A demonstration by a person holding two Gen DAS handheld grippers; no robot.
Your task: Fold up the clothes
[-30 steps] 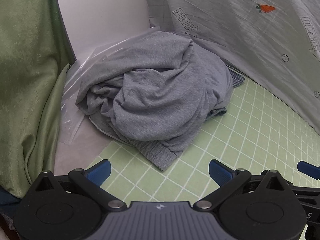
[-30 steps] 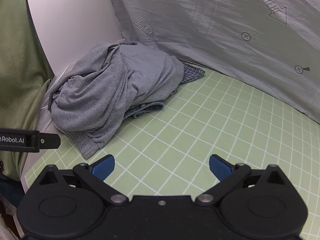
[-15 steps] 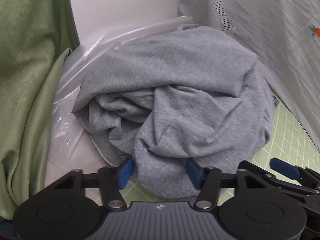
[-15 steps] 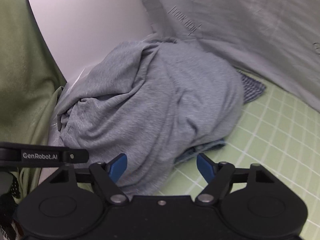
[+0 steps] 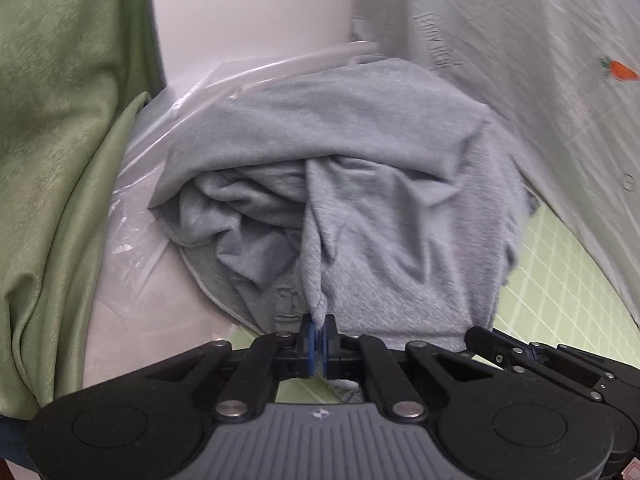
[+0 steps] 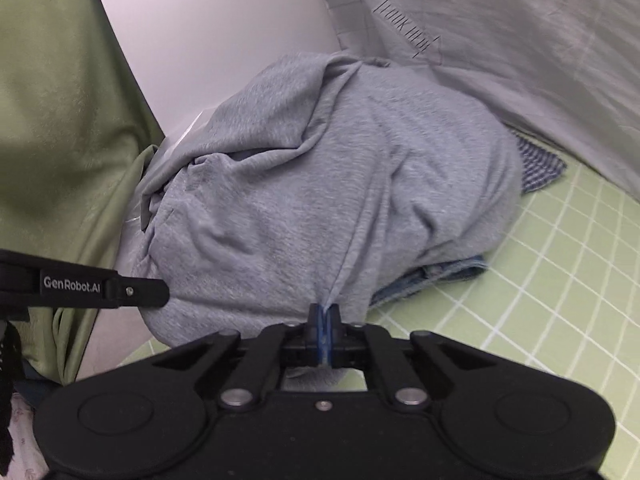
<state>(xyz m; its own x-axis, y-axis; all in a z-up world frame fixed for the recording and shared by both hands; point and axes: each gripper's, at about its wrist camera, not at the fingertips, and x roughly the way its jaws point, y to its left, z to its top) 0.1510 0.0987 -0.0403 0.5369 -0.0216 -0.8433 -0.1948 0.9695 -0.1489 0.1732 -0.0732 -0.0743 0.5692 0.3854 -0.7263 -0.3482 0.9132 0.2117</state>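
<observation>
A crumpled grey garment (image 5: 360,184) lies heaped at the back left of the green grid mat (image 5: 560,280), over other clothes. My left gripper (image 5: 319,326) is shut on a pinch of its near edge. In the right wrist view the same grey garment (image 6: 340,184) fills the middle, and my right gripper (image 6: 324,314) is shut on a fold of its near edge, further right. The left gripper's arm (image 6: 100,286) shows at the left of that view.
A denim piece (image 6: 440,276) and a checked blue cloth (image 6: 536,168) stick out under the heap. Clear plastic bags (image 5: 168,160) lie behind it. A green curtain (image 5: 60,140) hangs left, a white panel (image 5: 248,12) stands behind, and a grey printed sheet (image 5: 540,80) hangs right.
Both grippers moved forward to the heap and closed from wide open onto the grey garment's near edge.
</observation>
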